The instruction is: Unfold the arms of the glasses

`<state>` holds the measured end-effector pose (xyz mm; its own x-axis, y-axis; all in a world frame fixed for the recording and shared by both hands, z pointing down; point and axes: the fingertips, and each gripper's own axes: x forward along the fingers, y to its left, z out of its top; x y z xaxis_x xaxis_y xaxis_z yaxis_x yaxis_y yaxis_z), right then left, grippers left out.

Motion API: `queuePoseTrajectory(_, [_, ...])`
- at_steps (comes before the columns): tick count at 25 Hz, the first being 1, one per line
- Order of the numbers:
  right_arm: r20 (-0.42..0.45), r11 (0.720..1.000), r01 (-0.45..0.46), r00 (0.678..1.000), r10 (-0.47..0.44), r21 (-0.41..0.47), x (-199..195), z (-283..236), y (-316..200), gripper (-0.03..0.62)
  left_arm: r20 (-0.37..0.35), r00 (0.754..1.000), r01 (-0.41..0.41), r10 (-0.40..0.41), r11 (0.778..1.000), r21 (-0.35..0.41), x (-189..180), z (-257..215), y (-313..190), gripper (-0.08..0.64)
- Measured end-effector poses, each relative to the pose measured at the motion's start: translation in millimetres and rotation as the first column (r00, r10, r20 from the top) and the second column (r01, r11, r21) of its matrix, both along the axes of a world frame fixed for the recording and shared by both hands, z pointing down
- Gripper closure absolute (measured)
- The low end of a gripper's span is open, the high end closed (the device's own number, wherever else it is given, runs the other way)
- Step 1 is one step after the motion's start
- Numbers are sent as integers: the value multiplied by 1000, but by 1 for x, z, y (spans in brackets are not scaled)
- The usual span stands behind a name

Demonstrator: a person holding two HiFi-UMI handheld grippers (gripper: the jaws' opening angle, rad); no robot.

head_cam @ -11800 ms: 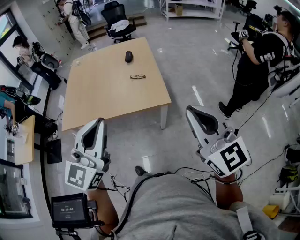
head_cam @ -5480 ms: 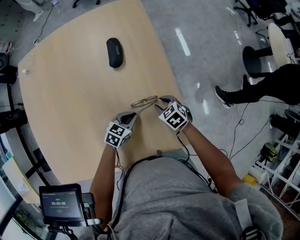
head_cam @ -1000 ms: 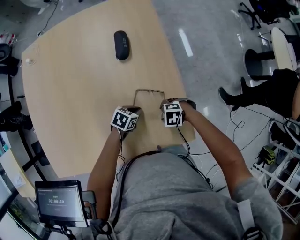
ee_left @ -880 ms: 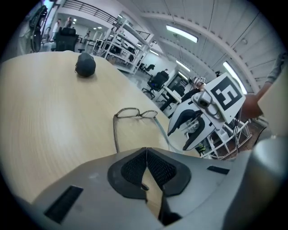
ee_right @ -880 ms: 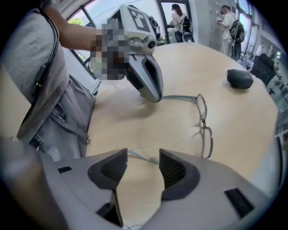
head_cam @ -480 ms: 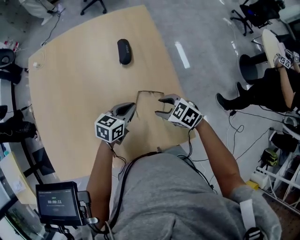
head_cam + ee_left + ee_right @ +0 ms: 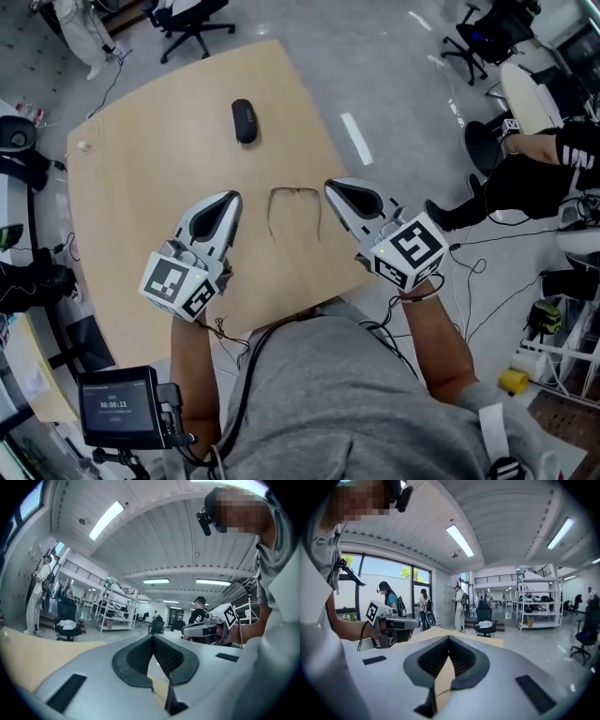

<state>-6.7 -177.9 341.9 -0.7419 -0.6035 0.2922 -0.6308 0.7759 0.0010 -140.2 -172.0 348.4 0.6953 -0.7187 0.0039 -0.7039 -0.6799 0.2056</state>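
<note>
White left gripper [image 7: 228, 199], at 9 o'clock of the glasses, is pinched closed and empty. White right gripper [image 7: 334, 187], at 3 o'clock, has just snapped closed on nothing. Between them, thin wire-framed glasses [image 7: 294, 192] lie on the pale wooden table [image 7: 141, 187], arms unfolded. A black oval case [image 7: 244, 121] lies beyond, at 11 o'clock.

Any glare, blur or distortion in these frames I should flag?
Head view: sharp enough to show the glasses on the table; the floor shows glare streaks. Left gripper view: fisheye bend, dark corners, ceiling light blown out. Right gripper view: same, plus a bright window.
</note>
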Motion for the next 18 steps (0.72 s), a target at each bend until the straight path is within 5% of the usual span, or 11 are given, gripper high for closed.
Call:
queuePoseTrajectory(8, [103, 959, -87, 993, 61, 269, -2, -92, 15, 584, 52, 992, 101, -117, 966, 236, -32, -80, 29, 554])
queuePoseTrajectory(18, [162, 930, -84, 986, 27, 357, 121, -140, 191, 584, 81, 969, 199, -233, 931, 305, 77, -113, 194, 554])
